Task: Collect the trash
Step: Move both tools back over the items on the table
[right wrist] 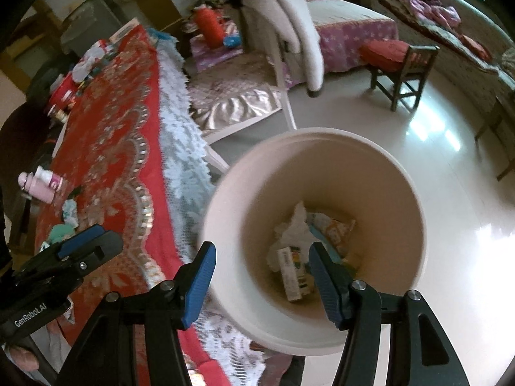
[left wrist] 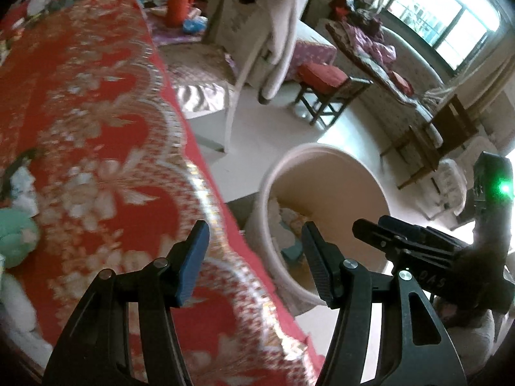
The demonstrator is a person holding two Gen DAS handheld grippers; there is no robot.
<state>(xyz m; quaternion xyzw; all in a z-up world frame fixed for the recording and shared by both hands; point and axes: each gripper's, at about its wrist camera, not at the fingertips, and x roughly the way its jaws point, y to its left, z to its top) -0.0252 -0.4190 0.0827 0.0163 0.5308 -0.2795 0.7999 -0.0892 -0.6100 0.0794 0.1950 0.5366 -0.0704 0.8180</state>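
Right wrist: red patterned tablecloth (right wrist: pixel 106 148), glossy floor (right wrist: pixel 402 148), both grippers empty, apart.

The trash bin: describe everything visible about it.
The trash bin is a round, pale cream bucket, plastic by its look, with a rolled rim and no lid. It stands upright on the glossy floor, beside the red tablecloth's lace edge. Inside lie crumpled white paper, a small printed carton and colourful wrappers. Neither gripper touches it.

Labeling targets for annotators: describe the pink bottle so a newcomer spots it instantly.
Start at the red patterned tablecloth beside the trash bin. Near its far-left edge lies the pink bottle, tipped on its side. It alone is pale pink with a white band; neighbouring scraps are teal or white.
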